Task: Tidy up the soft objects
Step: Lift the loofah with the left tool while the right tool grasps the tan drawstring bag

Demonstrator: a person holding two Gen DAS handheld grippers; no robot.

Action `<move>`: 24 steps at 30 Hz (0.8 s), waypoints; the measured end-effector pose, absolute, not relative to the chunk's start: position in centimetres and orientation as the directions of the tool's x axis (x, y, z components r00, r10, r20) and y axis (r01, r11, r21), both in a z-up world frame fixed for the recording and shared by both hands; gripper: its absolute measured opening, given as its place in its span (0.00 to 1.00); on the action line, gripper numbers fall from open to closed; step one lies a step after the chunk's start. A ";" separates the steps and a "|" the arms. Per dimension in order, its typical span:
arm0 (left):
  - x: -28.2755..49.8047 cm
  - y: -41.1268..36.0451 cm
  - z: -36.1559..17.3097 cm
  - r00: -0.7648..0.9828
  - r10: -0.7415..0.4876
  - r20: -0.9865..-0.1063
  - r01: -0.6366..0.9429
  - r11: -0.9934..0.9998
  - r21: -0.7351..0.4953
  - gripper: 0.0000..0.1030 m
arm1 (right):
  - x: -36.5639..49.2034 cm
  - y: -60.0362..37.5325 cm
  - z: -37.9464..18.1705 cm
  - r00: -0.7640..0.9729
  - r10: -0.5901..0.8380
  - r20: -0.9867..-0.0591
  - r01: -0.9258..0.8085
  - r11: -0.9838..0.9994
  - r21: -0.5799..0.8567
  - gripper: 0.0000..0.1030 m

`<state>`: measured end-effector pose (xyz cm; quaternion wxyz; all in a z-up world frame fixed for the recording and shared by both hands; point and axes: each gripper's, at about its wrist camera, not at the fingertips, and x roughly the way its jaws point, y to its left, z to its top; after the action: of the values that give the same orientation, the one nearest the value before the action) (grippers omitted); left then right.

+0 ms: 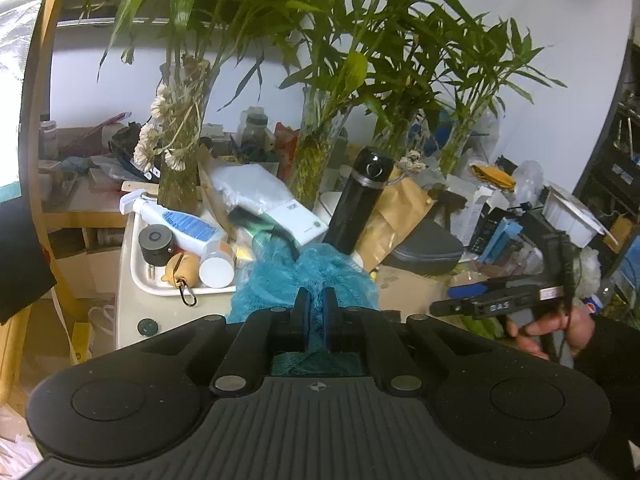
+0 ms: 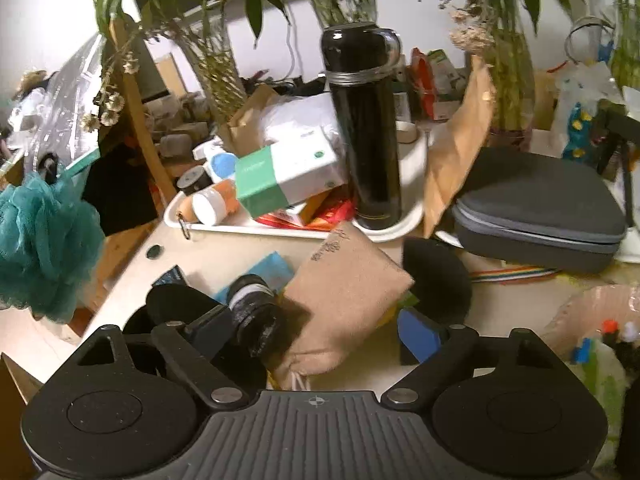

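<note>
Step in hand: the left gripper (image 1: 315, 300) carries a teal mesh pouf (image 1: 304, 276) above the cluttered tabletop (image 2: 224, 252); the right gripper (image 2: 320, 320) hovers low over a tan cloth pouch (image 2: 344, 292).
Left jaws: pinched nearly shut on a fold of the pouf's netting, with mesh showing between and behind the pads.
Right jaws: wide apart, one on each side of the pouch, pressing on nothing.
Pouf's place: in the air, clear of the tabletop, in front of the white tray (image 1: 160, 284); in the right view it hangs at the far left.
Pouch's place: flat on the tabletop, just in front of the tray and the black flask (image 2: 366, 120), with a black cylinder (image 2: 256, 320) touching its left edge.
Doing it well: keep the pouf high so its loose netting does not snag the flask or the plants; centre the right jaws over the pouch's middle, away from the cylinder, before closing.
Pouf's look: bunched, frilly, airy net, likely light and springy.
Pouch's look: soft matte fabric, faint dark print near its top, slightly rumpled.
</note>
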<state>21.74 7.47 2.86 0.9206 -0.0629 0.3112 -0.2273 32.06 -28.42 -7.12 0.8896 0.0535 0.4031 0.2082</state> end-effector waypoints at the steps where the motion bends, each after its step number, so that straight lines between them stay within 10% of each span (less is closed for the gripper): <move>1: 21.6 7.6 2.9 0.704 -0.460 -0.542 0.379 0.888 -0.261 0.05 | 32.0 -28.2 -7.1 0.589 0.421 -0.690 -0.339 0.904 0.262 0.86; 14: 20.9 7.6 2.9 0.708 -0.467 -0.530 0.376 0.884 -0.277 0.05 | 34.9 -29.0 -8.9 0.638 0.343 -0.689 -0.204 0.938 0.279 0.74; 18: 20.6 7.6 3.2 0.711 -0.466 -0.526 0.374 0.885 -0.278 0.05 | 35.9 -29.4 -10.0 0.611 0.311 -0.728 -0.137 0.947 0.289 0.03; 24: 19.5 7.5 4.3 0.719 -0.467 -0.514 0.381 0.884 -0.270 0.05 | 34.5 -30.3 -7.5 0.694 0.347 -0.631 -0.152 0.927 0.342 0.02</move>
<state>19.46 7.46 4.26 0.9243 -0.0723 0.2962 -0.2294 34.45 -30.34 -7.45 0.9106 0.1328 0.3665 0.1369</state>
